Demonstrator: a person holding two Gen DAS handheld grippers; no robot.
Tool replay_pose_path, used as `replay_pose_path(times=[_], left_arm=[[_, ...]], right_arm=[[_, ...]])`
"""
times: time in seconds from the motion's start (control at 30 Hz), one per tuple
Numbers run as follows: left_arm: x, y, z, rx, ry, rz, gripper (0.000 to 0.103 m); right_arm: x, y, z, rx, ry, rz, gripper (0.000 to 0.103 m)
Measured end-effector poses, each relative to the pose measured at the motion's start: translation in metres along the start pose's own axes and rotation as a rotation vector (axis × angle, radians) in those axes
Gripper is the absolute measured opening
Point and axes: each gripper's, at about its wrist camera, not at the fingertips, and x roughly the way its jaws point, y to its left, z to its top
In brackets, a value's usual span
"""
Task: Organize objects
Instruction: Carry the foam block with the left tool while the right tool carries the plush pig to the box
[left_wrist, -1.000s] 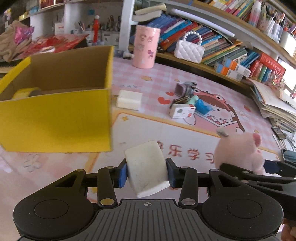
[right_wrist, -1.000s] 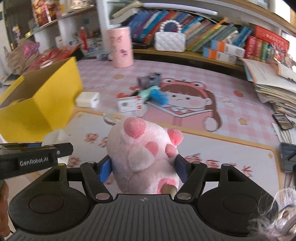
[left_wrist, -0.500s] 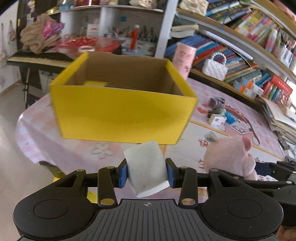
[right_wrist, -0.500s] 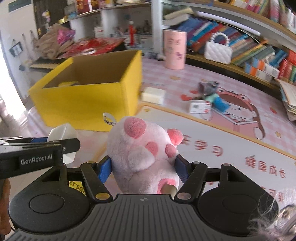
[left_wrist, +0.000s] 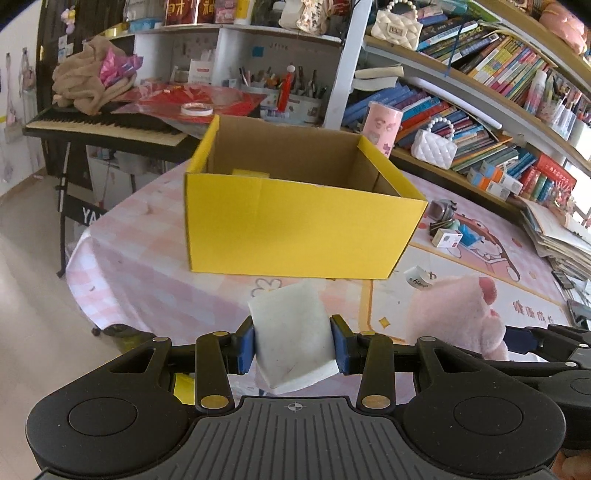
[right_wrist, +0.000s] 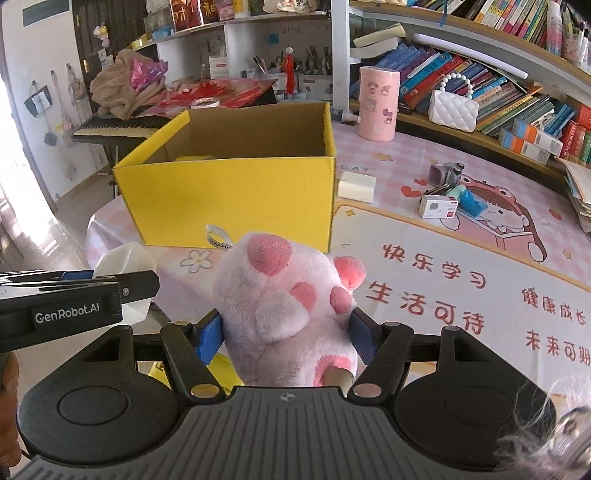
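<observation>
- Left gripper: blue pads clamped on both sides of a white sponge block, block tilted, one corner poking down toward the camera.
- Right gripper: blue pads squeezed on a pink plush pig, paws with darker pink pads facing up and out.
- Both tools held side by side above the near table edge; in the right wrist view the left tool sits at the left, sponge just beside the plush, not touching as far as I can tell.
- Yellow cardboard box ahead of both grippers, open top, brown inside, standing on the pink checked tablecloth near the table's rounded end. Something yellow low inside the box; can't tell what.
- White tag loop showing just behind the plush, against the box's front wall.
- White rectangular block on the table just right of the box.
- Further right: small white carton, little camera-like toy, blue item beside them.
- Pink cylinder canister and white quilted bag at the back by the bookshelf.
- Keyboard piano behind the box, left.
</observation>
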Motion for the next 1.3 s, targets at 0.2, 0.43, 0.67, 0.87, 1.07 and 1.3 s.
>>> replay_pose_path(times=[0.2, 0.43, 0.67, 0.87, 1.07, 1.3], left_arm=[[-0.013, 0.014, -0.003, 0.012, -0.018, -0.009, 0.039], [-0.024, 0.028, -0.004, 0.017, -0.039, -0.012, 0.039], [-0.032, 0.037, -0.002, 0.035, -0.061, -0.020, 0.039], [-0.036, 0.042, 0.000, 0.030, -0.071, -0.043, 0.039], [-0.035, 0.040, 0.003, 0.026, -0.085, -0.064, 0.039], [-0.032, 0.036, 0.021, 0.054, -0.147, -0.053, 0.039]], right_arm=[[-0.005, 0.018, -0.005, 0.014, -0.007, -0.003, 0.067], [-0.009, 0.036, -0.009, 0.013, -0.015, 0.001, 0.067], [-0.009, 0.051, -0.009, 0.015, -0.021, 0.002, 0.067], [-0.009, 0.060, -0.008, 0.010, -0.015, 0.000, 0.067], [-0.008, 0.064, -0.005, -0.012, -0.020, -0.010, 0.067], [-0.002, 0.054, 0.017, 0.001, -0.089, -0.036, 0.067]])
